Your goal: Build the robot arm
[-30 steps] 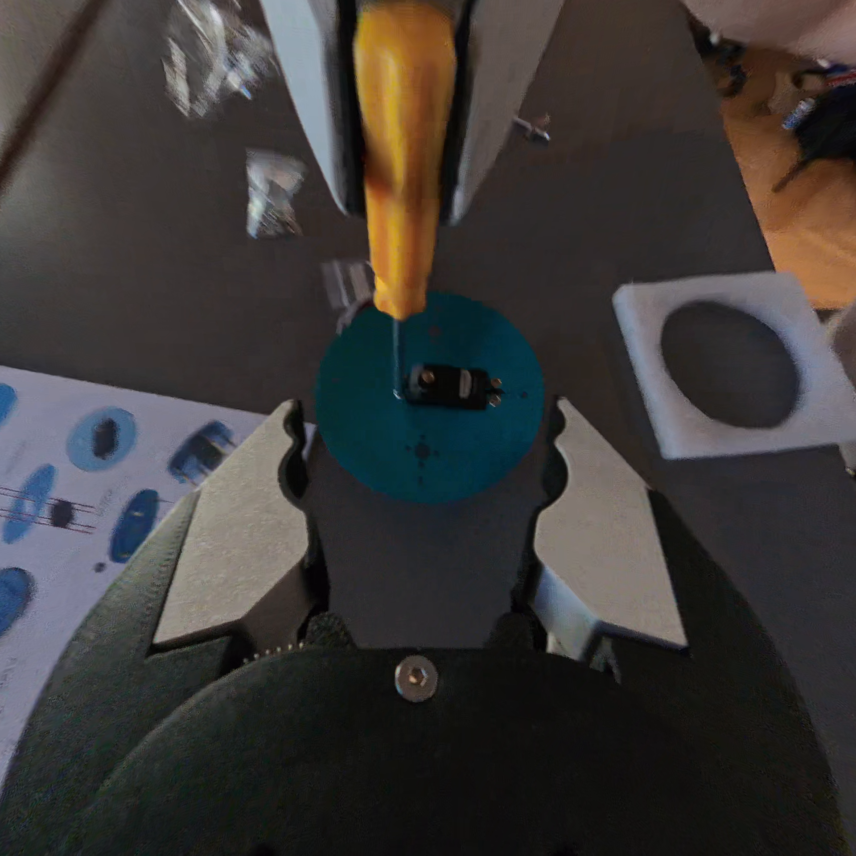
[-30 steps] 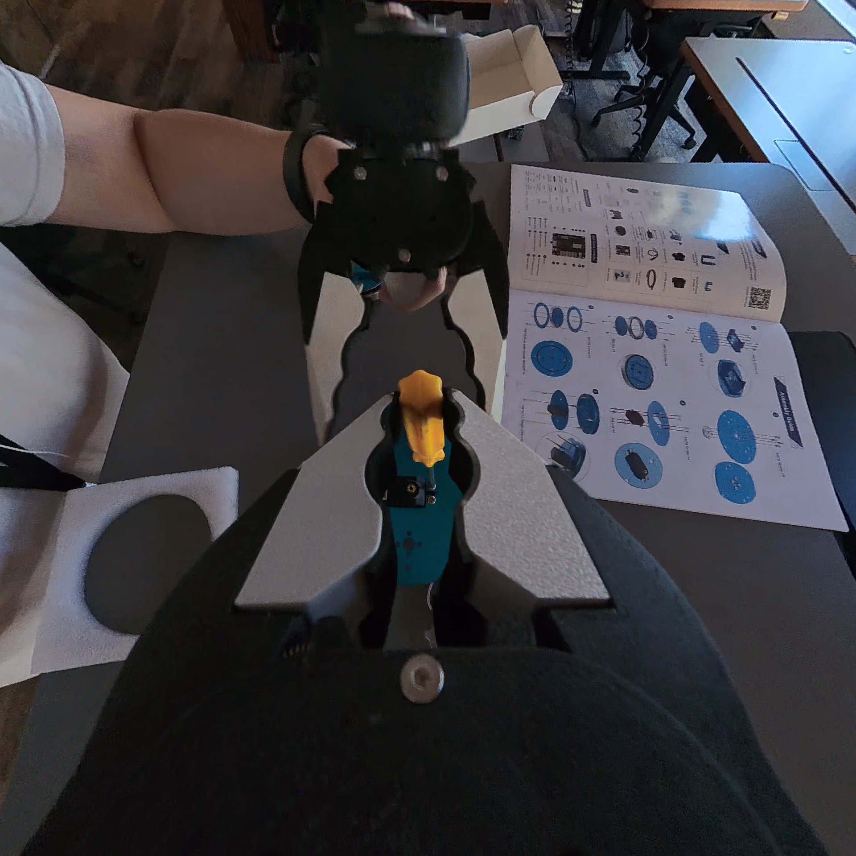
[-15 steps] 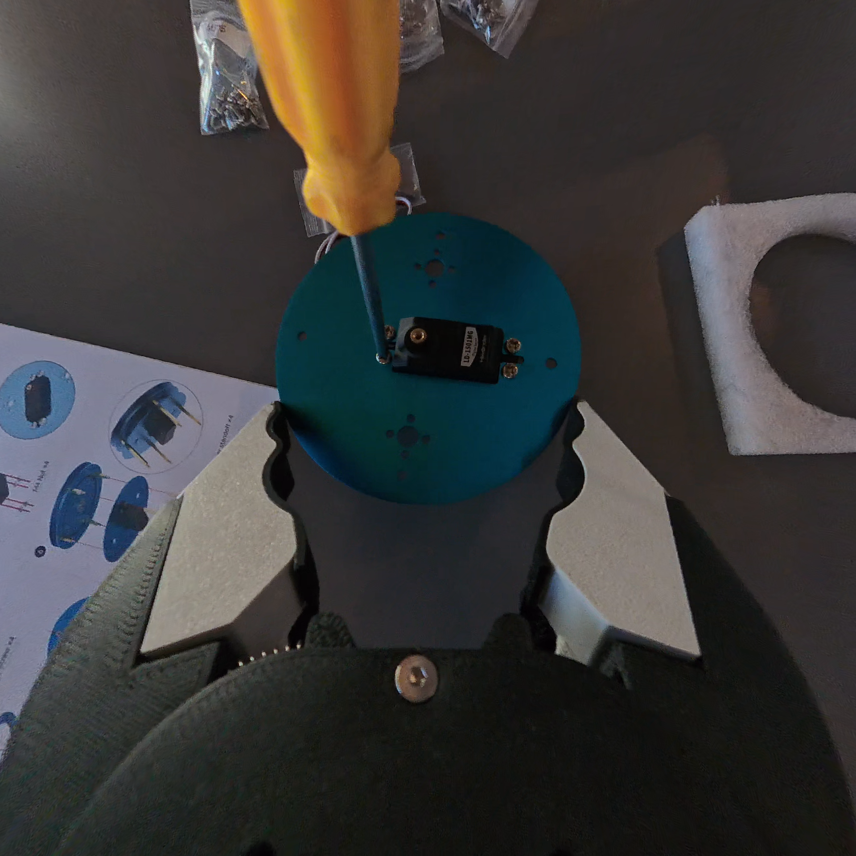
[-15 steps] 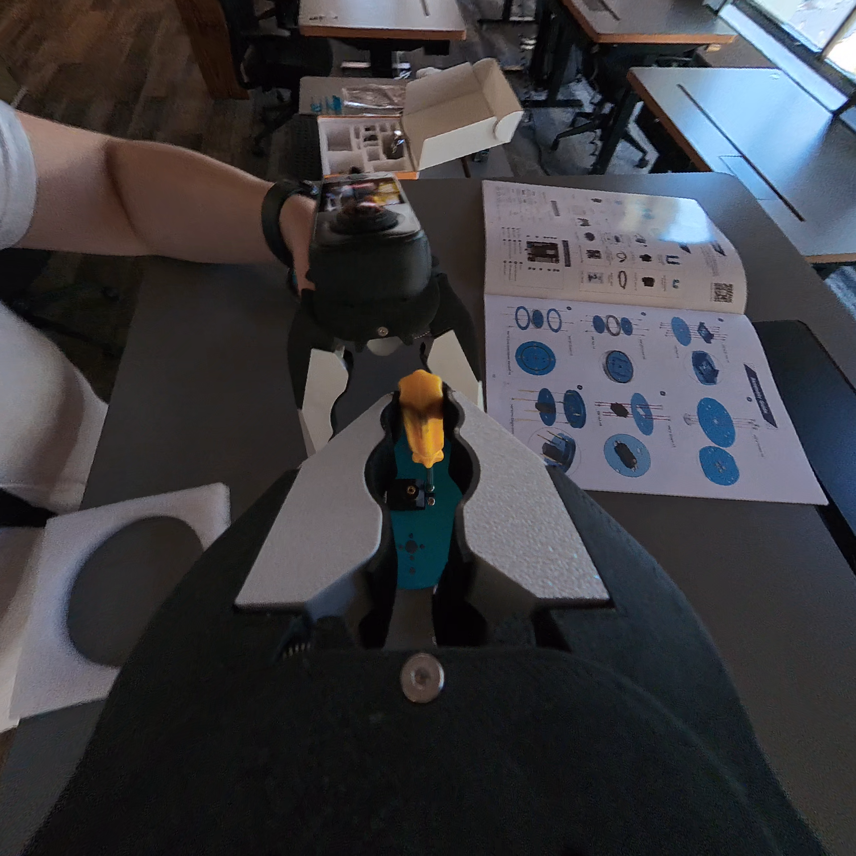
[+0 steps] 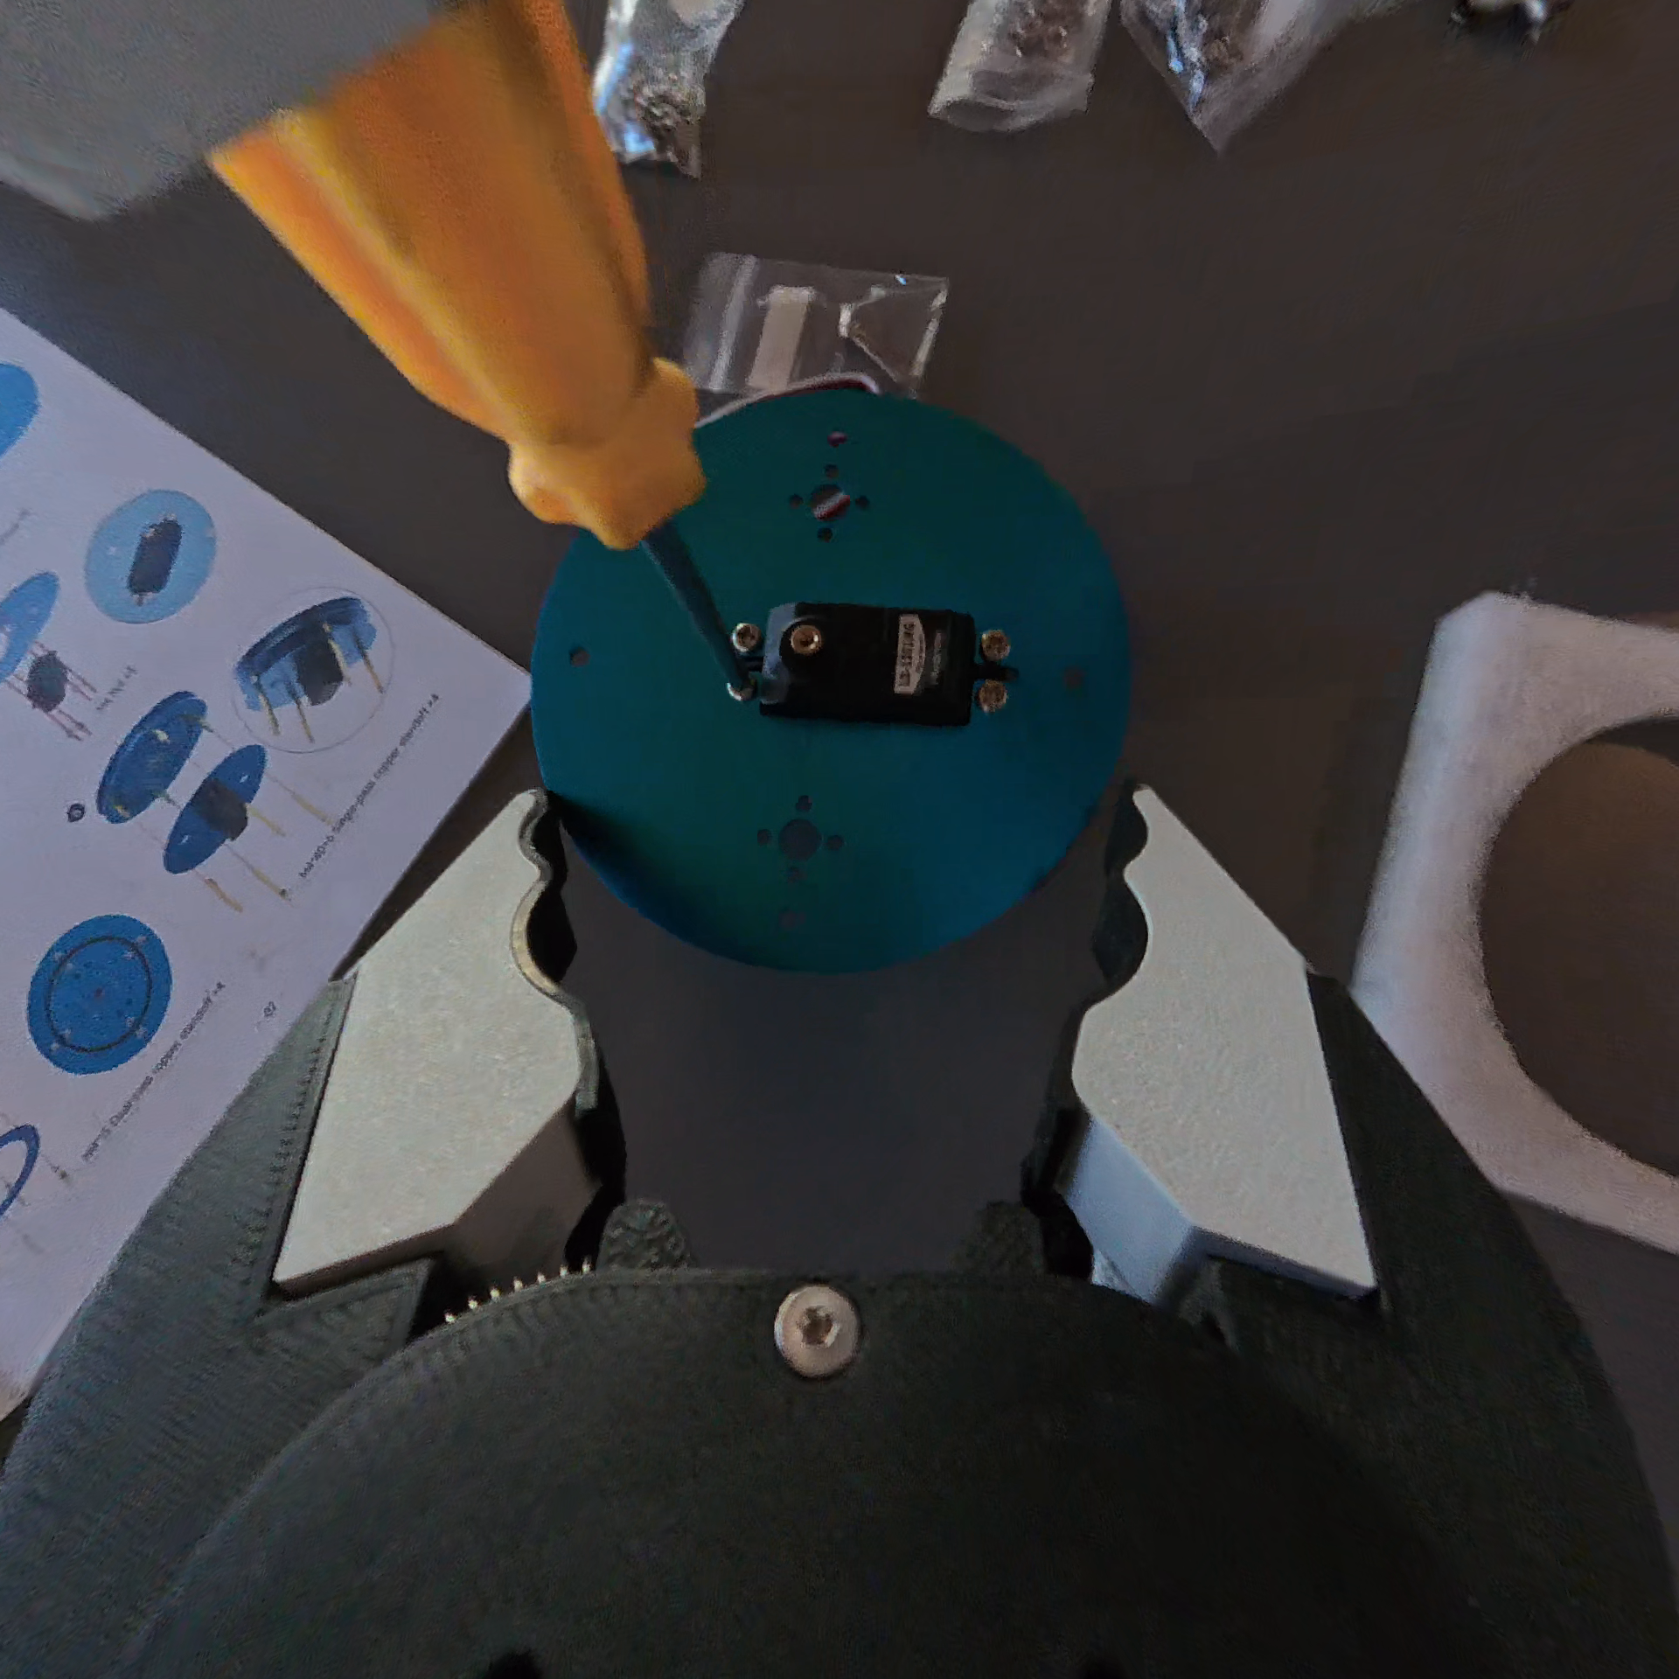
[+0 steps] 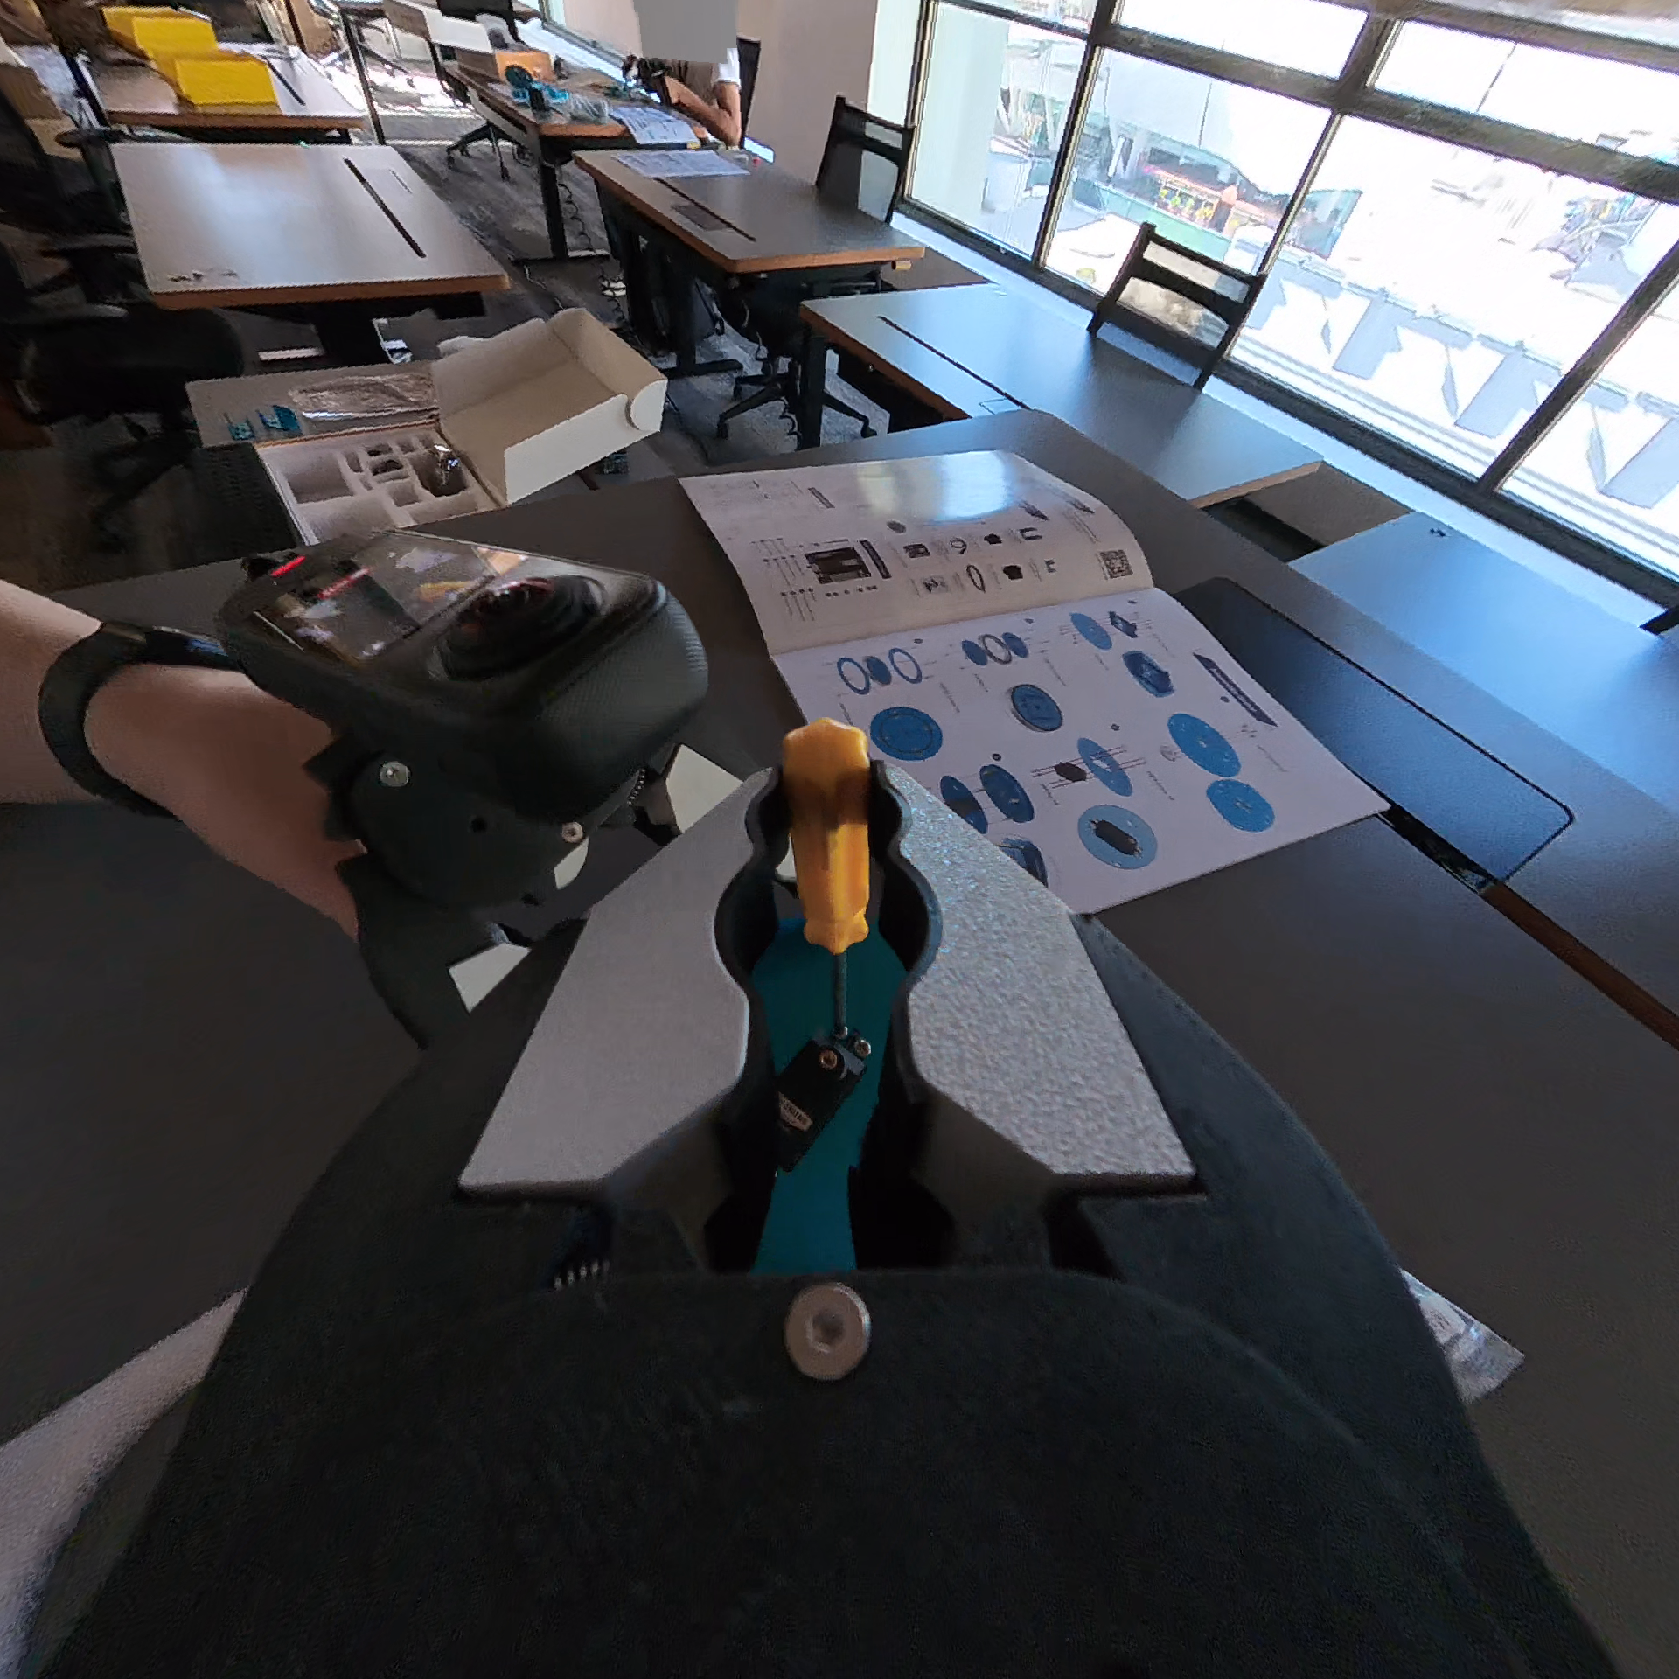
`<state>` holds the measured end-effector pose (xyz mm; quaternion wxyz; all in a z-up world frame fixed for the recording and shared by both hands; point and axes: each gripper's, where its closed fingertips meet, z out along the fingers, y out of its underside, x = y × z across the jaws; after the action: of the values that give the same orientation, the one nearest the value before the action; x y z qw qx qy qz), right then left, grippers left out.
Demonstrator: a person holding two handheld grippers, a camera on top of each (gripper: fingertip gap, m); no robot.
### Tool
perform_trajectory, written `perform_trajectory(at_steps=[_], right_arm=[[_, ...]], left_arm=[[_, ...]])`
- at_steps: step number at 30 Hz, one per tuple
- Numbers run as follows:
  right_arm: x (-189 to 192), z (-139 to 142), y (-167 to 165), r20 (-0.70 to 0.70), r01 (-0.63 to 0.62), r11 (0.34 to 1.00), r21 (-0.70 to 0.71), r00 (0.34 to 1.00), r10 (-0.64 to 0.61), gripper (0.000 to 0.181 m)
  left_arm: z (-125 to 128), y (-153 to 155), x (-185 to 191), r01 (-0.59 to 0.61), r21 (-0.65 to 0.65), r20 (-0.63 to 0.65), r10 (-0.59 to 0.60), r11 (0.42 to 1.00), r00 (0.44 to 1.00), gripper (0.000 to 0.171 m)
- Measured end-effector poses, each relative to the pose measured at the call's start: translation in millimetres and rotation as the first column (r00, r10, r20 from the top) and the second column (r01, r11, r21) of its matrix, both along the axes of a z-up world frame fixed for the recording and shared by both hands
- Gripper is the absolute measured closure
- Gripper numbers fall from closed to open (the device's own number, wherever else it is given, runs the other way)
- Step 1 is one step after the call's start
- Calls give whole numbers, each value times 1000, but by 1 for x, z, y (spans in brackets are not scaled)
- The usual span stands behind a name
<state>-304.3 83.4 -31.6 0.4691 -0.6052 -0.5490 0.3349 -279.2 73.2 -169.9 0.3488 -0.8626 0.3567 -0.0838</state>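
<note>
A round teal plate (image 5: pixel 727 818) lies flat on the dark table with a small black servo (image 5: pixel 868 665) mounted at its middle. My left gripper (image 5: pixel 831 809) is open, its fingertips on either side of the plate's near edge. My right gripper (image 6: pixel 829 781) is shut on a yellow-handled screwdriver (image 6: pixel 827 836). The screwdriver (image 5: pixel 472 273) leans in from the upper left, and its tip rests on a screw at the servo's left end. The plate (image 6: pixel 799 981) and servo (image 6: pixel 813 1090) show between the right fingers.
An open instruction booklet (image 6: pixel 1045 690) lies beside the plate, on its left in the left wrist view (image 5: pixel 136 818). A white foam frame with a round hole (image 5: pixel 1499 909) lies to the right. Several small clear bags of hardware (image 5: pixel 818 322) lie beyond the plate. An open parts box (image 6: pixel 454 436) stands at the table's far edge. Across from one pair of fingers to the other is roughly 12 cm.
My left gripper has come lower and closer, so the plate looks larger between its fingers. The screwdriver has tilted further to one side, its tip staying on the same screw. The right wrist view has tipped upward.
</note>
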Motion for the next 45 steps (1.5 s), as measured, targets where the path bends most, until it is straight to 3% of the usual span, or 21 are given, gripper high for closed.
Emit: perform_trajectory(at_steps=[2,4,5,8,14,19,28,37,42,45], right_arm=[[0,0,-2,3,-9,1000,-1,1000,9,165],[1,0,-3,6,-25,1000,9,1000,25,165],[0,0,-4,3,-41,999,9,999,41,165],[2,0,-5,-4,-56,998,11,998,56,165],[5,1,-7,-28,-78,997,23,997,79,165],[9,1,-2,-48,-55,998,19,997,56,165],[21,4,2,-155,104,994,-32,982,-108,165],[23,5,-15,-177,212,975,66,964,-198,164],[31,6,-16,-195,283,955,87,945,-262,165],[32,7,-21,-226,326,939,113,928,-296,165]], left_arm=[[7,-6,-4,36,-14,41,-35,999,999,64],[20,-8,-10,76,-54,165,-66,996,984,80],[25,-4,-17,78,-89,225,-56,993,973,95],[31,21,-43,-9,-188,341,74,982,937,117],[6,14,-44,5,-453,408,202,891,890,133],[13,4,-33,119,-586,560,294,801,775,160],[14,-8,-26,36,-553,611,376,832,697,162],[13,-33,-4,-85,-457,640,393,886,660,162],[14,-34,-3,-87,-470,681,423,878,597,164],[14,-34,-3,-107,-457,677,423,883,603,164]])
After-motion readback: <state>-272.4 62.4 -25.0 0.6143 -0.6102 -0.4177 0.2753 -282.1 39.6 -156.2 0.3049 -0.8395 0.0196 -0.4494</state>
